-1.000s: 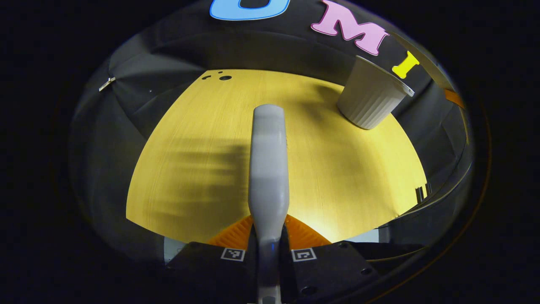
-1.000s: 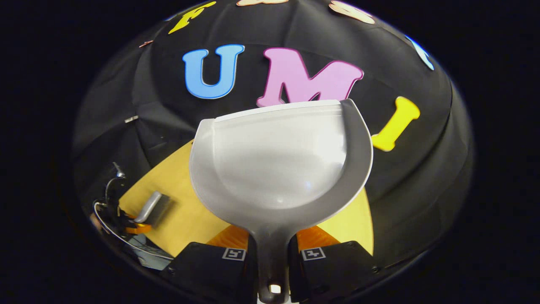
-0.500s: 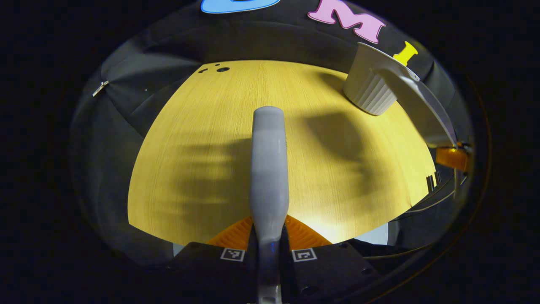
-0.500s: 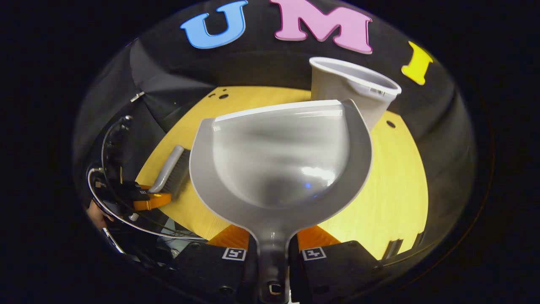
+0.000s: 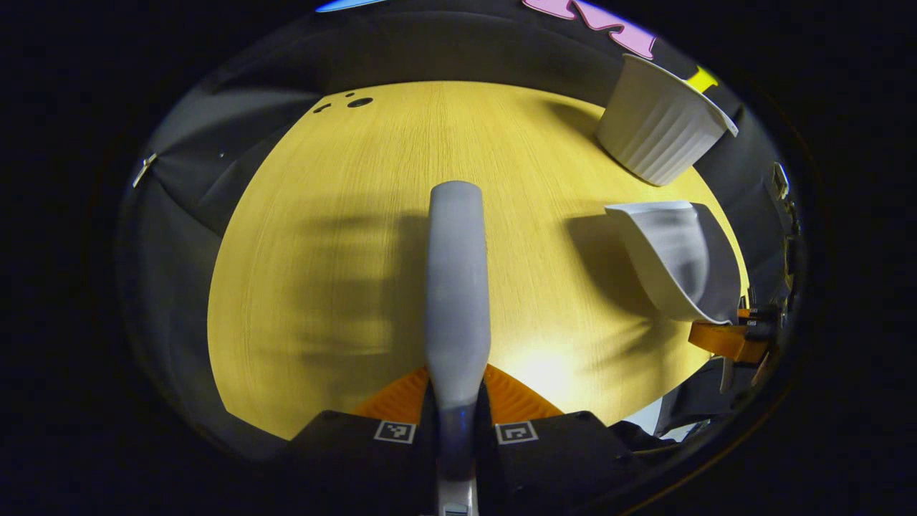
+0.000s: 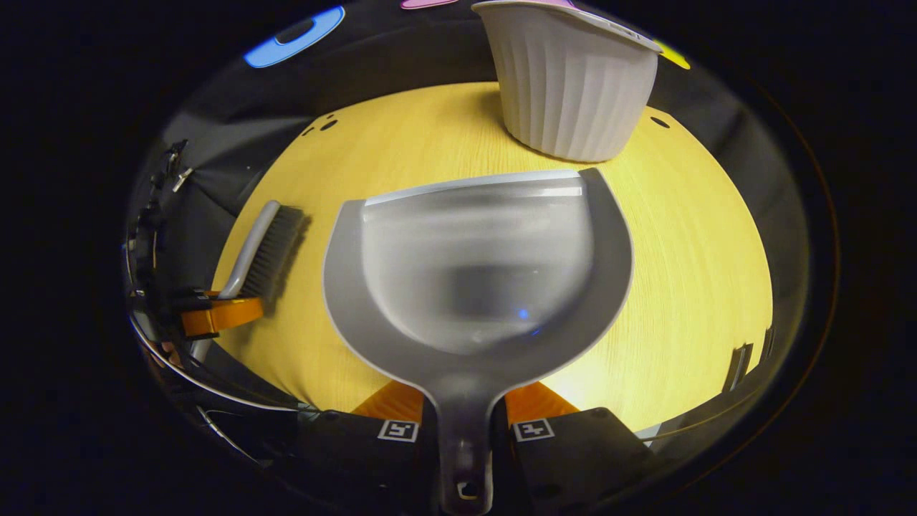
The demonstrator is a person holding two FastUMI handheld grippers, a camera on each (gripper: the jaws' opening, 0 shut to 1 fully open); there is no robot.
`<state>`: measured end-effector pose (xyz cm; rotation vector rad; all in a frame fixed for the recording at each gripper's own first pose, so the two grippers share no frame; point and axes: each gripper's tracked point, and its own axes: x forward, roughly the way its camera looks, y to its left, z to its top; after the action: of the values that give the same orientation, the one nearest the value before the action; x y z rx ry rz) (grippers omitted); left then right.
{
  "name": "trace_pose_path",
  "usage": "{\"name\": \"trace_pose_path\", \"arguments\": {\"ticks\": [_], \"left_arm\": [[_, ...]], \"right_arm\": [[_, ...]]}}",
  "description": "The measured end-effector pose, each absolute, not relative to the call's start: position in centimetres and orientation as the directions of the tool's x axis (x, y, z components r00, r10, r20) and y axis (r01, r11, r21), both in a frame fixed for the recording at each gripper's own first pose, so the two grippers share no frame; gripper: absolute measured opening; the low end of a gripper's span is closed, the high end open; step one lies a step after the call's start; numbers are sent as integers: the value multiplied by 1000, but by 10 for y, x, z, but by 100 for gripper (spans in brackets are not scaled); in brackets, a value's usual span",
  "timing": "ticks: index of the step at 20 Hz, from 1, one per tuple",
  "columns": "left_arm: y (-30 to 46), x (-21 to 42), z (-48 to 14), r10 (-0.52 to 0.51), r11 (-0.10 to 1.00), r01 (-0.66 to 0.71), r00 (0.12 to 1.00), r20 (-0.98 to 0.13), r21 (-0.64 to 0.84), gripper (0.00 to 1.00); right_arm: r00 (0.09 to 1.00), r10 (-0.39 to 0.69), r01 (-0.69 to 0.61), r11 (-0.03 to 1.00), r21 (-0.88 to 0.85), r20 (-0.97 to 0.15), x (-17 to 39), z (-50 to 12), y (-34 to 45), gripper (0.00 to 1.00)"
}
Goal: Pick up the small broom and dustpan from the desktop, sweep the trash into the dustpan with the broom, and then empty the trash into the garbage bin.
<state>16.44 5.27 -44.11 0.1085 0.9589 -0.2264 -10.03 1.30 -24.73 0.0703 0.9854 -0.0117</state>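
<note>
Three task pieces, on or over the yellow bench (image 6: pixel 688 236), largest first. Garbage bin (image 6: pixel 569 86): ribbed plastic, upright at the far edge; looks light, likely to tip if knocked. Dustpan (image 6: pixel 473 272): rigid, smooth, seemingly empty, held over the bench near the bin; right gripper (image 6: pixel 464 428) jaws clamp its narrow handle, the sensible hold. Broom (image 5: pixel 456 287): stiff handle, soft bristles, light; left gripper (image 5: pixel 455 430) jaws pinch its handle end. No trash visible on the bench.
</note>
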Motion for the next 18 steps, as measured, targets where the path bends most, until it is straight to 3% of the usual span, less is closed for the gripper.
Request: {"name": "trace_pose_path", "arguments": {"ticks": [2, 3, 4, 5, 8, 9, 10, 12, 13, 14, 15, 16, 17, 18], "left_arm": [[51, 169, -446, -141, 973, 231, 533, -834, -16, 26], [50, 172, -447, -139, 974, 226, 525, -839, -20, 26], [51, 174, -449, -134, 975, 222, 520, -843, -18, 27], [51, 175, -450, -127, 975, 223, 523, -843, -8, 27], [48, 170, -452, -105, 973, 232, 521, -847, 22, 28], [48, 169, -453, -101, 973, 229, 520, -848, 24, 28], [47, 166, -451, -99, 974, 225, 525, -845, 25, 30], [50, 164, -447, -92, 973, 228, 535, -840, 38, 36], [52, 164, -446, -89, 972, 231, 539, -838, 46, 37], [51, 162, -441, -89, 971, 232, 548, -831, 49, 41], [52, 162, -435, -94, 972, 231, 561, -822, 46, 56], [51, 160, -429, -99, 974, 224, 575, -812, 40, 70], [50, 157, -422, -106, 976, 217, 588, -802, 30, 84], [51, 152, -414, -108, 978, 209, 603, -790, 25, 98]], "right_arm": [[532, 19, 60, 996, 61, -847, -96, -258, 14, 33], [524, 22, 67, 995, 68, -852, -94, -260, 14, 26], [518, 25, 70, 995, 72, -855, -91, -261, 11, 26], [511, 25, 71, 995, 71, -859, -91, -262, 8, 34], [506, 42, 83, 992, 97, -862, -87, -256, 10, 36], [513, 48, 87, 990, 107, -857, -86, -253, 10, 29], [518, 54, 84, 990, 114, -854, -88, -256, 11, 49], [528, 65, 77, 989, 124, -847, -87, -251, 15, 37], [534, 76, 70, 989, 134, -842, -88, -246, 17, 59], [538, 92, 61, 987, 148, -838, -87, -241, 20, 65], [545, 95, 60, 987, 152, -833, -86, -235, 21, 92], [554, 93, 62, 986, 152, -828, -83, -230, 20, 89], [567, 89, 65, 986, 153, -819, -81, -226, 19, 98], [580, 90, 65, 986, 156, -810, -84, -218, 20, 100]]}}
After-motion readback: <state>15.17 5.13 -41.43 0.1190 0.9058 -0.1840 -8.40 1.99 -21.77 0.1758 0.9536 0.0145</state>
